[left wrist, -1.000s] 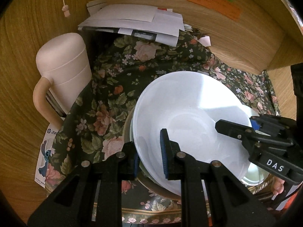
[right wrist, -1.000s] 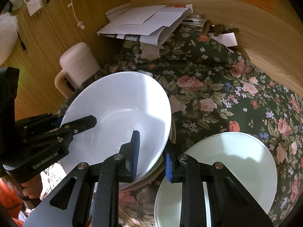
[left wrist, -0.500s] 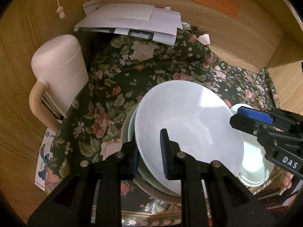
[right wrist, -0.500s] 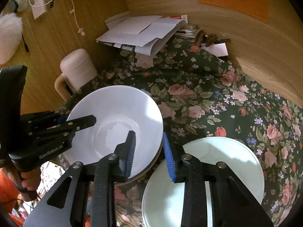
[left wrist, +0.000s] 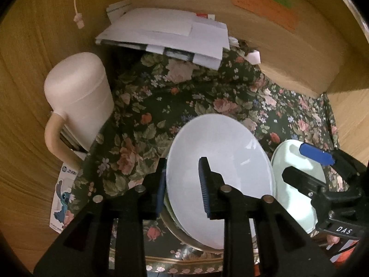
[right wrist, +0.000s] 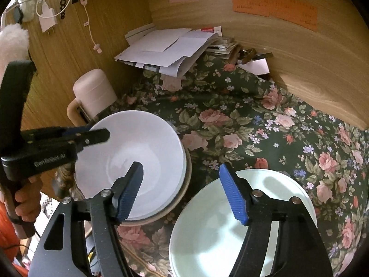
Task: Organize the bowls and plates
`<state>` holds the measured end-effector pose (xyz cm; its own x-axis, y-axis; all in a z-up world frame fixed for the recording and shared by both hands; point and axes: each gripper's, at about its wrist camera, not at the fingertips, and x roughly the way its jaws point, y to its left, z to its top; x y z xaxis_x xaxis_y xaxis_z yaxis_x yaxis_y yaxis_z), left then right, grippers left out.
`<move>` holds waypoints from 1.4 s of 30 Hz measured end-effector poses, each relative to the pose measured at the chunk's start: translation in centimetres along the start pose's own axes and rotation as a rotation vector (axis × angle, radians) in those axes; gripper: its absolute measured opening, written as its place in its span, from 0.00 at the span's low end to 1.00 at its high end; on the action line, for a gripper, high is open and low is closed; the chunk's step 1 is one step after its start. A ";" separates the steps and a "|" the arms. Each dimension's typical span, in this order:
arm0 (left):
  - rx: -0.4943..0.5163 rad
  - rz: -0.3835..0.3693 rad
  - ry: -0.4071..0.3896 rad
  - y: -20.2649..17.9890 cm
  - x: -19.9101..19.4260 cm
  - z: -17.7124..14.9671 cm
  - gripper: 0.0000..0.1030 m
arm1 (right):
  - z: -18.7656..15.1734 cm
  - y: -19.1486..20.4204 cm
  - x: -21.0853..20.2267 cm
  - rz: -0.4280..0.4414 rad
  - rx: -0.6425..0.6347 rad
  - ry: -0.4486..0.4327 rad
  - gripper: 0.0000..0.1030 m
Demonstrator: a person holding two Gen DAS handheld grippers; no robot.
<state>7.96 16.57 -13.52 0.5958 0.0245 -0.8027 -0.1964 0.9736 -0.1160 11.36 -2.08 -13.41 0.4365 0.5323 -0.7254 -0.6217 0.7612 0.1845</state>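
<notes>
A white bowl rests nested on a stack of bowls with a beige rim on the flowered cloth. My left gripper straddles the bowl's near-left rim. Its jaws are opening and the pads no longer squeeze the rim. My right gripper hovers above the gap between the bowl and a pale green plate. Its jaws are also opening, wide apart with nothing between them. The plate lies flat to the right of the stack.
A pink lidded jug stands left of the stack against the wooden wall. A pile of papers fills the back corner. The flowered cloth stretches back and right. A hand holds the left gripper's handle.
The white bowl came down from a tilt and settled level on the stack. The right gripper let go of its rim and opened wide; the left jaws loosened slightly.
</notes>
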 end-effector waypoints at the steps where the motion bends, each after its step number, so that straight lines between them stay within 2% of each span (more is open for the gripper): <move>1: 0.002 0.008 -0.019 0.1 -0.4 0.1 0.30 | 0.0 0.0 0.1 0.000 -0.001 0.001 0.64; 3: 0.012 0.017 -0.055 0.0 -1.3 0.2 0.44 | 0.1 0.0 0.2 0.001 -0.002 0.004 0.64; 6: 0.028 0.015 -0.094 0.1 -2.2 0.2 0.54 | 0.0 -0.1 0.5 0.007 0.002 0.014 0.64; 9: 0.026 0.030 -0.082 0.6 -1.9 -0.2 0.54 | -0.1 0.0 0.9 0.012 0.005 0.026 0.64; 16: -0.019 -0.005 0.008 1.9 0.2 -2.4 0.54 | -0.3 0.2 2.4 0.027 0.012 0.068 0.64; 23: -0.032 -0.030 0.032 2.0 1.0 -3.9 0.54 | -0.5 0.3 3.6 0.054 0.022 0.104 0.63; 27: -0.054 -0.053 0.033 2.3 1.3 -4.2 0.54 | -0.5 0.5 4.5 0.067 0.024 0.134 0.55; 30: -0.077 -0.071 0.054 2.6 2.1 -4.6 0.54 | -0.5 0.7 5.0 0.098 0.037 0.154 0.55; 34: -0.101 -0.096 0.064 2.8 2.6 -4.9 0.54 | -0.5 1.2 5.7 0.092 0.027 0.166 0.52; 42: -0.075 -0.112 0.055 2.0 3.0 -4.9 0.39 | -0.5 0.6 6.8 0.091 0.063 0.187 0.41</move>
<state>5.50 17.46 -19.06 0.5738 -0.0983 -0.8130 -0.1898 0.9498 -0.2487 13.57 1.82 -18.58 0.2484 0.5263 -0.8132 -0.6084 0.7380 0.2919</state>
